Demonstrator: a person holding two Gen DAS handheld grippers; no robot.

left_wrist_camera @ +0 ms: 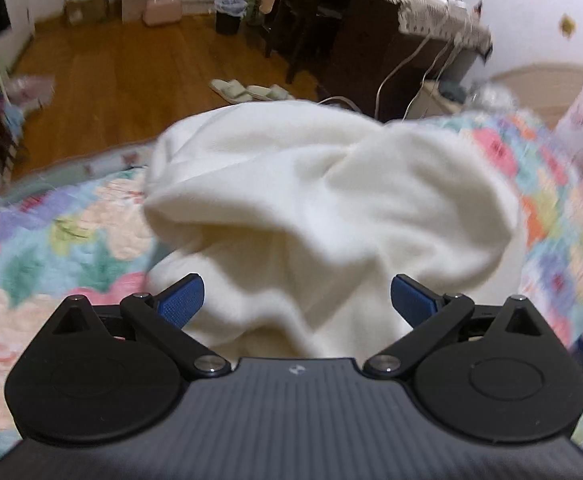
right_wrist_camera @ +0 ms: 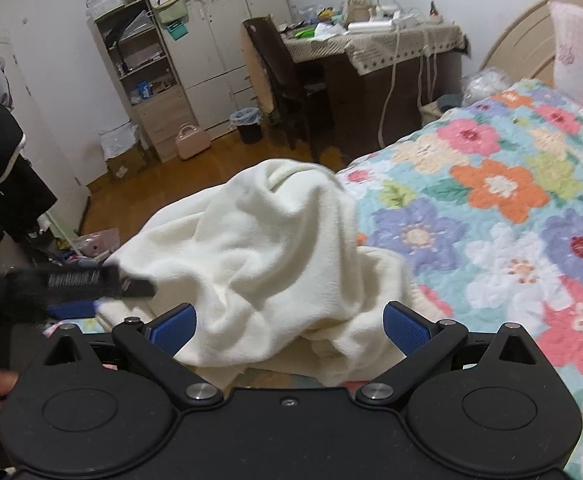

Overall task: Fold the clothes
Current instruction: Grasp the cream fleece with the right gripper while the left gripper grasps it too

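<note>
A crumpled cream fleece garment [right_wrist_camera: 275, 256] lies heaped on the flower-patterned quilted bedspread [right_wrist_camera: 491, 208], at twelve o'clock from both the left gripper [left_wrist_camera: 297, 300] and right gripper [right_wrist_camera: 289, 328], each spread wide, grasping nothing.

Crumpled cream fleece garment [right_wrist_camera: 275, 264] heaped ahead of both claws; floral quilted bed [right_wrist_camera: 491, 208] bare rightward.
</note>
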